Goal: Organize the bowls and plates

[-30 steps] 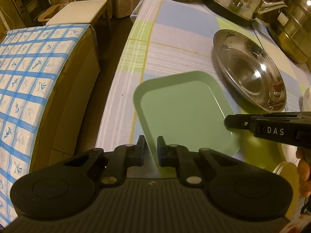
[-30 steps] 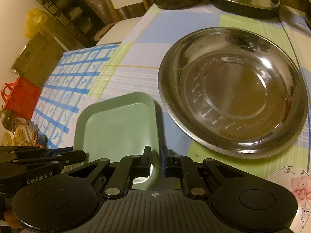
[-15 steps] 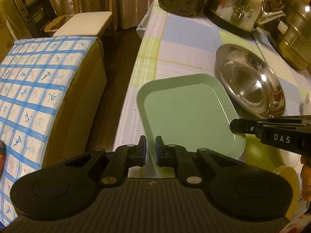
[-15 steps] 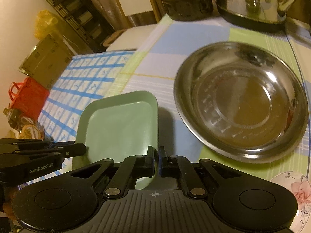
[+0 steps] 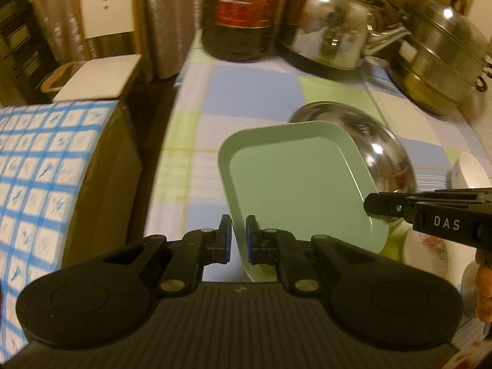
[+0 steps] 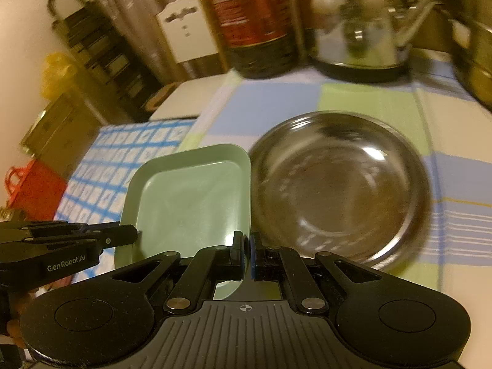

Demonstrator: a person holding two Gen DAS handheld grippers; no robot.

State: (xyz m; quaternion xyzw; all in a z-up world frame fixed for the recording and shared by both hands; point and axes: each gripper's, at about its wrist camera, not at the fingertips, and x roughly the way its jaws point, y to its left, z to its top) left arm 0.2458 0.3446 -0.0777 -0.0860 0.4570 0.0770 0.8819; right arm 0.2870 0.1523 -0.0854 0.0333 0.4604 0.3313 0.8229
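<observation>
Pale green square plastic plate (image 5: 295,184), held up off the bench (image 5: 246,92), its far corner overlapping the round stainless steel dish (image 6: 338,190) in the left view. Left tool (image 5: 238,238) pinches the plate's near-left rim, pads either side of the thin edge. Right tool (image 6: 247,253) is pressed together on the near-right rim, seen from the left view as a black beak on the plate's right corner. Two-point hold, plate tilted slightly.

Handling guess: light, stiff, smooth glazed-looking surface so a bit slippery; raised rim is the only sensible place to grip, opposite edges keep it from swinging. Probably won't shatter, but may skid if set on the steel dish. White ceramic bowl (image 5: 470,175) sits right of the steel dish, kettle (image 5: 329,30) and steamer pot (image 5: 442,61) behind it.
</observation>
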